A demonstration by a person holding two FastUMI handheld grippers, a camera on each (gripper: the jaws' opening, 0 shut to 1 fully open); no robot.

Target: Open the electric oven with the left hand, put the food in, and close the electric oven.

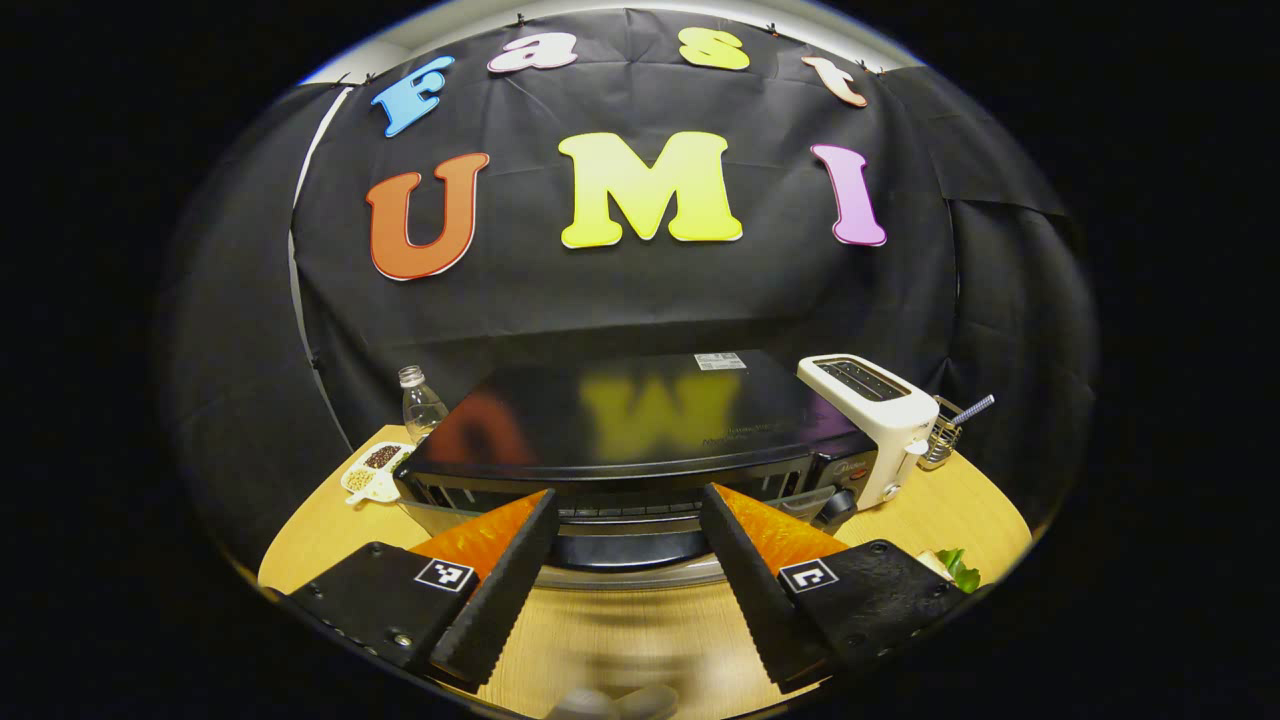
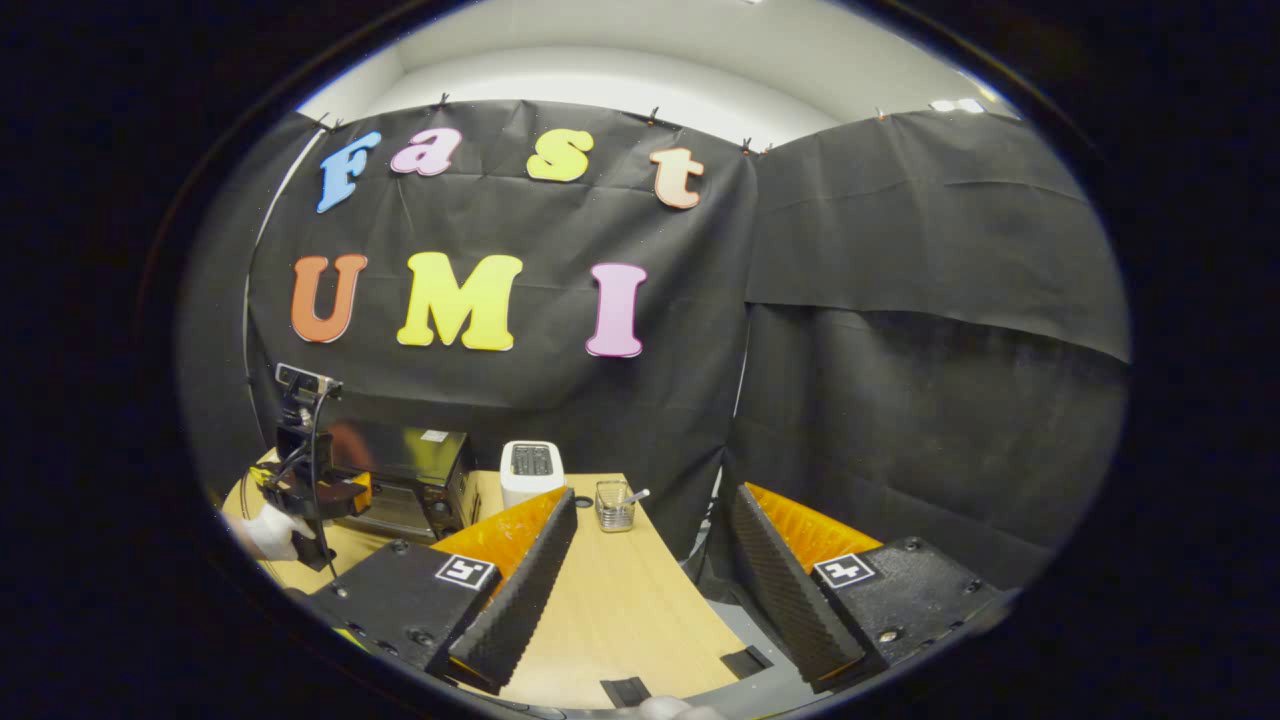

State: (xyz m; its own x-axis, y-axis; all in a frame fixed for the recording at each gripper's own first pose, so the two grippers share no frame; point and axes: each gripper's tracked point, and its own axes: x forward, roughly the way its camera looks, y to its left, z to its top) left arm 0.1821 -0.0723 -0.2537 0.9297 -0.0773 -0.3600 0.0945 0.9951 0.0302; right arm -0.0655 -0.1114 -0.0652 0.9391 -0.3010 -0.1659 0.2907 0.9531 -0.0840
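The black electric oven (image 1: 640,415) stands right in front of me in the left gripper view, its glossy top mirroring the wall. My left gripper (image 1: 628,495) is open, one finger on each side of the dark door handle (image 1: 625,548), pressing on nothing. The door's glass rim (image 1: 640,577) seems tilted slightly outward. A green leafy food item (image 1: 962,570) lies at the table's right edge. In the right gripper view my right gripper (image 2: 655,492) hangs open and empty over the table's right end, far from the oven (image 2: 405,470). A gloved hand (image 2: 268,532) holds the left gripper (image 2: 300,480) there.
A white toaster (image 1: 868,400) sits just right of the oven, with a wire utensil holder (image 1: 945,435) beyond it. A clear bottle (image 1: 420,402) and a small tray of beans (image 1: 375,470) are to the oven's left. The wooden table (image 2: 620,610) ends near the right gripper.
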